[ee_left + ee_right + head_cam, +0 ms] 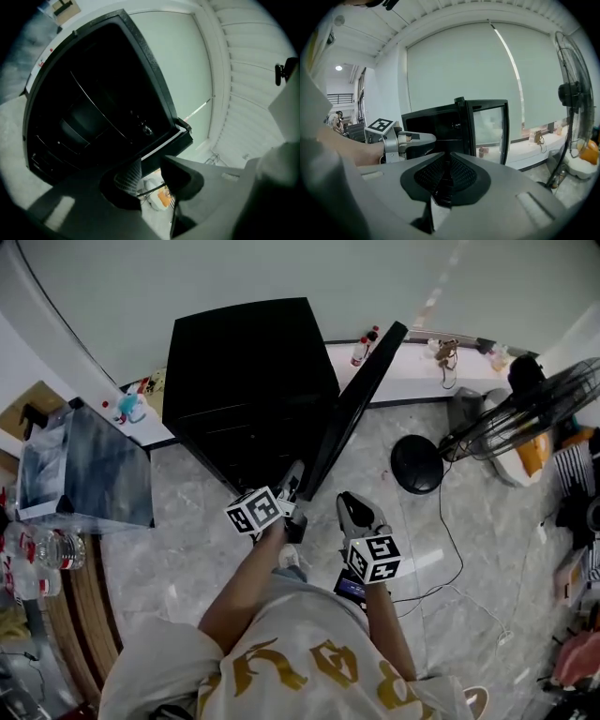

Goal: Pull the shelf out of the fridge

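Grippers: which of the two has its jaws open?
The left gripper: its jaws stand apart with nothing between them, near the black fridge. The right gripper has its jaws pressed together.

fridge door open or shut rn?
Open: the fridge door stands swung out from the black fridge, dark interior exposed in the left gripper view.

Grey marble floor (187,521) is being lit by pale daylight. Far side is being closed off by a white roller blind (459,65) above a white sill (412,371) w/ small bottles. At right, a standing fan (530,413) is being kept nr the wall. At left, a clear plastic box (84,470) and water bottles (42,549) are being kept by a wooden table (80,615).
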